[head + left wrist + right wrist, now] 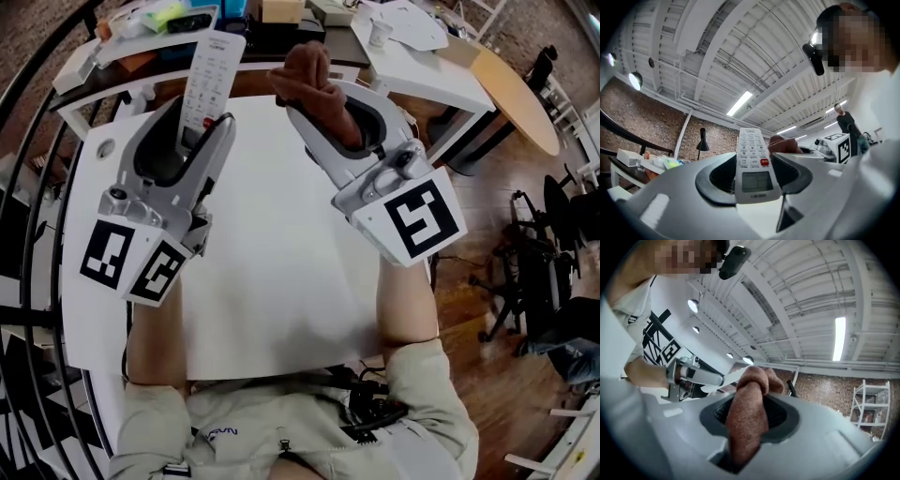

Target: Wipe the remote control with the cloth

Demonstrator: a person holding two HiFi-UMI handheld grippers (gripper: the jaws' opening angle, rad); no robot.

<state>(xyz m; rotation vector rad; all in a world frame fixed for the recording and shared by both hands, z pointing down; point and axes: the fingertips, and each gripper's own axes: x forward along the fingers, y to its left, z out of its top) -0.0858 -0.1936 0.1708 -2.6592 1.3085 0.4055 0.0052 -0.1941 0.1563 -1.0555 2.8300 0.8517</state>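
Observation:
A white remote control (210, 77) with rows of buttons stands out of my left gripper (199, 127), which is shut on its lower end. In the left gripper view the remote (753, 165) shows its small screen and a red button between the jaws. My right gripper (330, 108) is shut on a bunched brown cloth (309, 80); the cloth (749, 414) fills the gap between the jaws in the right gripper view. Both grippers are raised above the white table (272, 272). The cloth's top sits close to the right of the remote, apart from it.
Beyond the table's far edge stands a cluttered shelf (141, 37) with small items, and a second white desk (412, 56) with papers. A round wooden tabletop (514, 94) and black chairs (534, 262) are at the right. A black railing (28, 187) curves along the left.

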